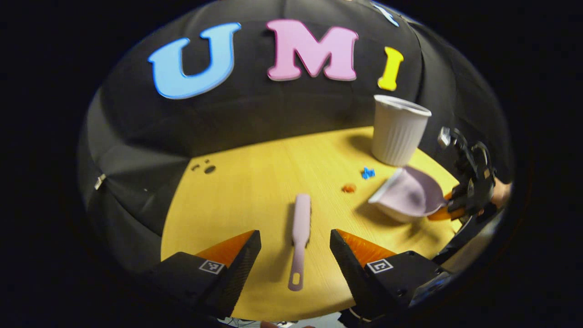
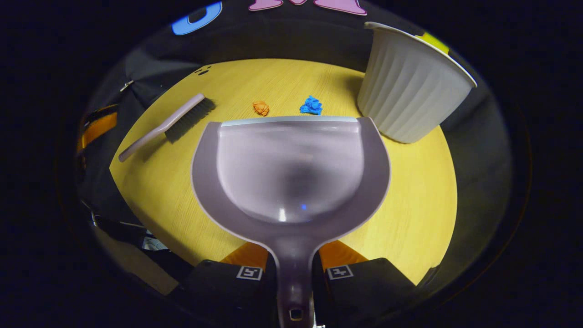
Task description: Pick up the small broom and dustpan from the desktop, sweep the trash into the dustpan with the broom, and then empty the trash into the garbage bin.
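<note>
A pale pink broom [image 1: 299, 239] lies on the yellow desktop [image 1: 255, 191], handle toward me, between the fingers of my open left gripper [image 1: 295, 250], which do not touch it. The broom [image 2: 164, 125] also lies at the left of the right gripper view. My right gripper [image 2: 294, 266] is shut on the handle of the pink dustpan [image 2: 291, 168], held just above the desk. The same dustpan [image 1: 410, 196] and right gripper [image 1: 471, 191] appear at the right of the left gripper view. An orange scrap [image 2: 261, 108] and a blue scrap [image 2: 311, 105] lie just beyond the pan's lip.
A white ribbed garbage bin [image 2: 410, 86] stands at the far right of the desk, close behind the dustpan; it shows too as the white bin [image 1: 398, 130] in the left gripper view. Black cloth walls surround the desk. Small dark holes [image 1: 206, 167] mark the desk's far left.
</note>
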Demonstrator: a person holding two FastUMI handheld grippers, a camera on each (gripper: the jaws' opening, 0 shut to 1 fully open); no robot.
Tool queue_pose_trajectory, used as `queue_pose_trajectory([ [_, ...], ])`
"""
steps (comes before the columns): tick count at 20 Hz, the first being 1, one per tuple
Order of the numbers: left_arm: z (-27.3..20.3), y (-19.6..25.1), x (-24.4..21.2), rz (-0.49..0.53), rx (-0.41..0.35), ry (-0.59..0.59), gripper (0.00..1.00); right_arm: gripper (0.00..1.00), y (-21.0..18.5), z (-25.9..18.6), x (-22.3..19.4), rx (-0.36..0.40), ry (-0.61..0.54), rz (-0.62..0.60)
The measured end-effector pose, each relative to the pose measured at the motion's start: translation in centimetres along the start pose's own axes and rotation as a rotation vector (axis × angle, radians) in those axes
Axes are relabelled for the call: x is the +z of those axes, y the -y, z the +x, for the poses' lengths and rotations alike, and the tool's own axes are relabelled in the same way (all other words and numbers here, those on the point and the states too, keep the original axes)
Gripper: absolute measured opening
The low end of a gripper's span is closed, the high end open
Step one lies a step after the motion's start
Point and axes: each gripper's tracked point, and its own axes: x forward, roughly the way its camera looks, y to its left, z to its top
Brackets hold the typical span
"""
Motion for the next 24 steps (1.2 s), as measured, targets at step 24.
queue_pose_trajectory([
  [24,13.2,1.6,-7.4,0.011,-0.069,-0.351,0.61,0.36,3.7,-5.0,-5.3,-0.067,-0.049,0.027],
])
